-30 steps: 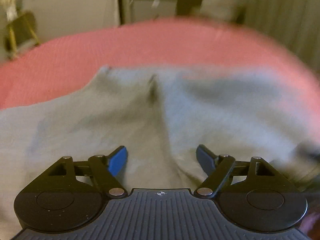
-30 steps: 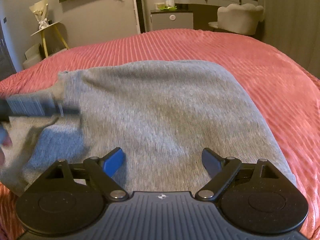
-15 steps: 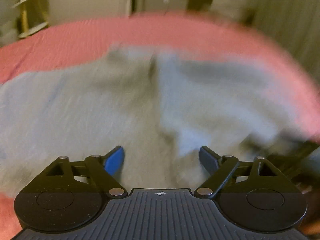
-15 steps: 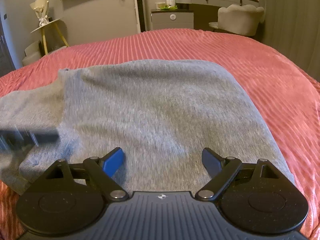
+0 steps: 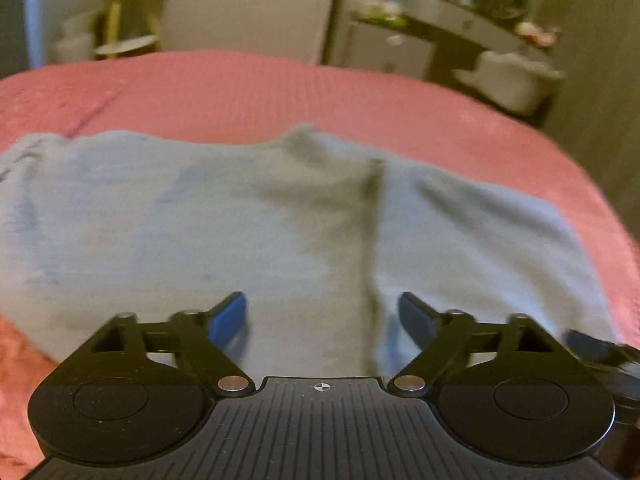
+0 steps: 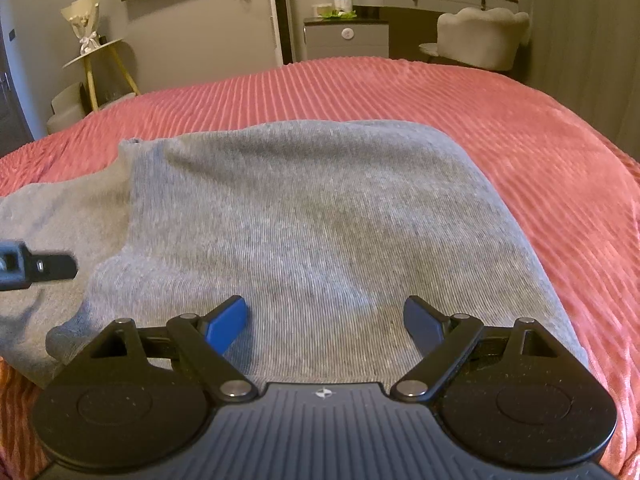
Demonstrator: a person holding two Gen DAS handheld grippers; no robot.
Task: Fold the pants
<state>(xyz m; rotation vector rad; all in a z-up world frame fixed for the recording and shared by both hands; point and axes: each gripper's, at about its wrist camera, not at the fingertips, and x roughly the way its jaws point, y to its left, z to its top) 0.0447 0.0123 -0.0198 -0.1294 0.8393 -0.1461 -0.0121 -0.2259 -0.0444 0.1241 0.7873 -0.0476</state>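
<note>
Grey pants (image 6: 312, 216) lie on the pink bed (image 6: 500, 120), one fold laid over — more folding likely remains. Left gripper (image 5: 322, 316) has just been widening, nothing between; right gripper (image 6: 324, 320) gapes empty.

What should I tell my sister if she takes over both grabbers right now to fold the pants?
Left gripper: open, its jaws have just been opening, nothing between the fingers, over the grey pants.
Right gripper: open, empty, over the pants.
Pants: on the pink bedspread, with one layer already laid over on the right side.
Left to do: probably fold the part spread out to the left, then tidy.
</note>
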